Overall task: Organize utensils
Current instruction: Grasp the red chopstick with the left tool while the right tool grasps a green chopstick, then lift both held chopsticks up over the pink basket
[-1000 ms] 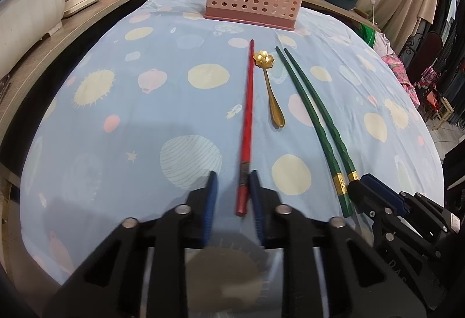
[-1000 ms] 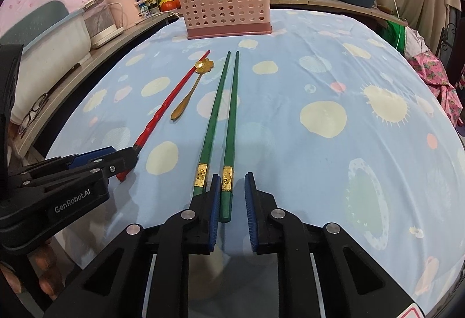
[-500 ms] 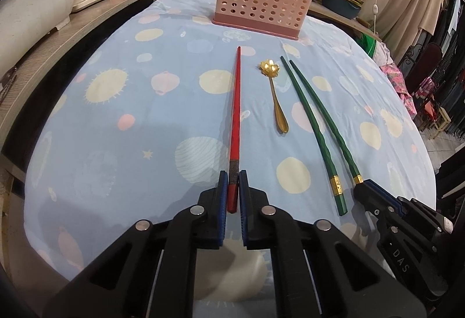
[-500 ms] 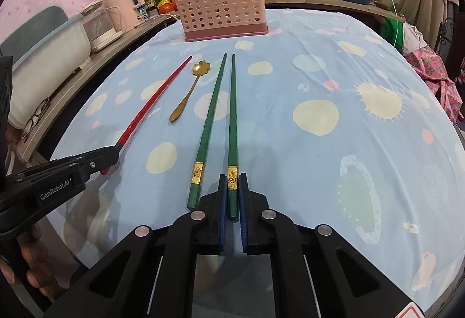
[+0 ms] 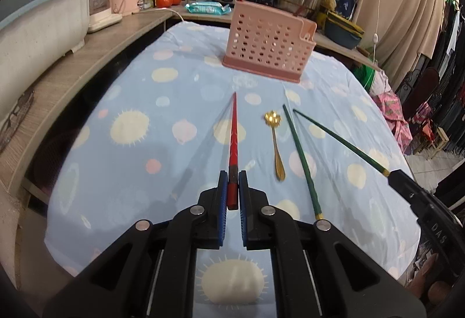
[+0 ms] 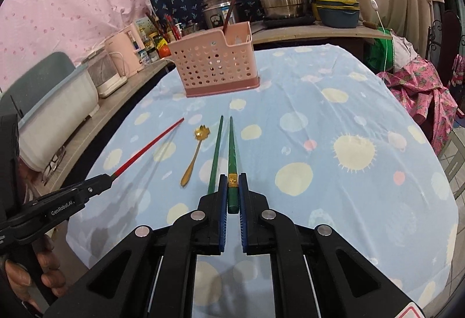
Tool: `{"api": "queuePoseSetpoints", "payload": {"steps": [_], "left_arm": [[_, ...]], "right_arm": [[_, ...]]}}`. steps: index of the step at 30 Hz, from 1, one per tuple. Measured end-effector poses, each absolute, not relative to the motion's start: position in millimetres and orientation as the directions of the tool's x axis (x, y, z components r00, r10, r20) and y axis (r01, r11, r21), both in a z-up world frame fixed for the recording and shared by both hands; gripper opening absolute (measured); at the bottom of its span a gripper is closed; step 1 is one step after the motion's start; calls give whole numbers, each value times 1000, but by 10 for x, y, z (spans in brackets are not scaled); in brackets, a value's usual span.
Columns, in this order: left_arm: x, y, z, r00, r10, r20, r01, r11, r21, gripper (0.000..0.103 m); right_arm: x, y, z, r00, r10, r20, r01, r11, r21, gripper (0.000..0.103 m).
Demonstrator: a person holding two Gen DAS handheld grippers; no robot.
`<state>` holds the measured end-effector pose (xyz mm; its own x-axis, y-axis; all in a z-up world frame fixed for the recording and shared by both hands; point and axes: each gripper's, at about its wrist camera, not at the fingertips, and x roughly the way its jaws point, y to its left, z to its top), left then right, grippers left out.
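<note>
Both chopsticks, red chopstick [image 5: 234, 140] and green chopstick [image 6: 232, 149], have lifted off the tablecloth [image 5: 145, 172], jaws clamping each.

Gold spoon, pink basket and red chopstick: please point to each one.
gold spoon [image 5: 275, 144], left wrist view, on its handle.
pink basket [image 6: 213, 68], right wrist view, on its front wall.
red chopstick [image 5: 233, 138], left wrist view, on its shaft.
</note>
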<state>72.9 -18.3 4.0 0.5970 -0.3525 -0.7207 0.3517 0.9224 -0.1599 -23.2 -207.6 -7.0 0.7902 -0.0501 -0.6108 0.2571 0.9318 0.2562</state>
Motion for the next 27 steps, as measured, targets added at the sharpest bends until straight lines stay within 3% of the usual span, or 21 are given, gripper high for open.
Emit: {"api": "queuePoseSetpoints", "payload": {"steps": [11,27], "left_arm": [[965,-123,627,696,-380,-609,342,921,-185,7],[1520,-268,1388,782,-418,-463,365,909,-204,7]], "right_arm": [[-143,-2390,565,872,-97,-479,260,922,287,7],[360,-2661,1161,925,-89,-369,210,930,302,7]]}}
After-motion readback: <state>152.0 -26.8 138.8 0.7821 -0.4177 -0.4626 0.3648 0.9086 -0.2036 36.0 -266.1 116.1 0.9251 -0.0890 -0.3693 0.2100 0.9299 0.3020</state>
